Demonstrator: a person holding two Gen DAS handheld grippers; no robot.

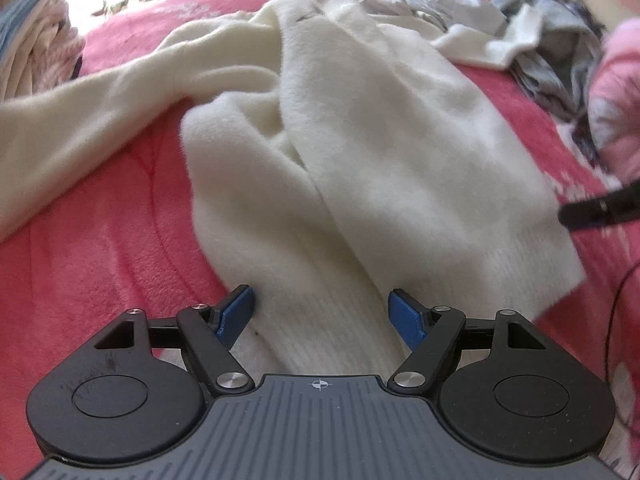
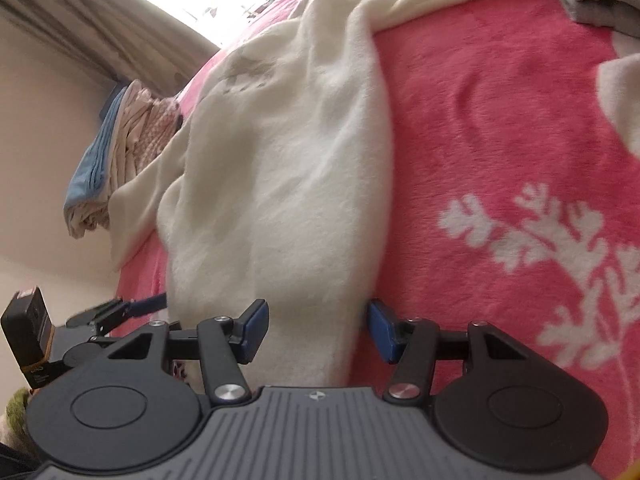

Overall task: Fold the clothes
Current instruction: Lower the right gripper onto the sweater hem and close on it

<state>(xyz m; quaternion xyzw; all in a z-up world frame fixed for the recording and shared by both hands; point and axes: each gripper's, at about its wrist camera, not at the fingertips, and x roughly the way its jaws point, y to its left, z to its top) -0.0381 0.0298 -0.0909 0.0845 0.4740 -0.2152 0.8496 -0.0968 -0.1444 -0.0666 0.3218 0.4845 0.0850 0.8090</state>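
A cream fuzzy sweater (image 1: pixel 360 152) lies spread on a pink blanket (image 1: pixel 100 248), one sleeve stretched out to the left. My left gripper (image 1: pixel 322 314) is open over the ribbed hem, which lies between its blue pads (image 1: pixel 238 312) without being pinched. In the right wrist view the sweater (image 2: pixel 280 184) runs up the frame. My right gripper (image 2: pixel 316 330) is open and straddles the sweater's lower right edge, with the right pad (image 2: pixel 380 330) right at the edge. A finger of the right gripper (image 1: pixel 600 206) shows at the sweater's right side. The left gripper (image 2: pixel 120 308) sits at the hem's other corner.
A stack of folded clothes (image 2: pixel 120 140) sits at the bed's far left edge by a wall and curtain (image 2: pixel 80 12). A heap of grey and white garments (image 1: pixel 540 48) lies at the back right. White leaf patterns (image 2: pixel 540 248) mark the blanket to the right.
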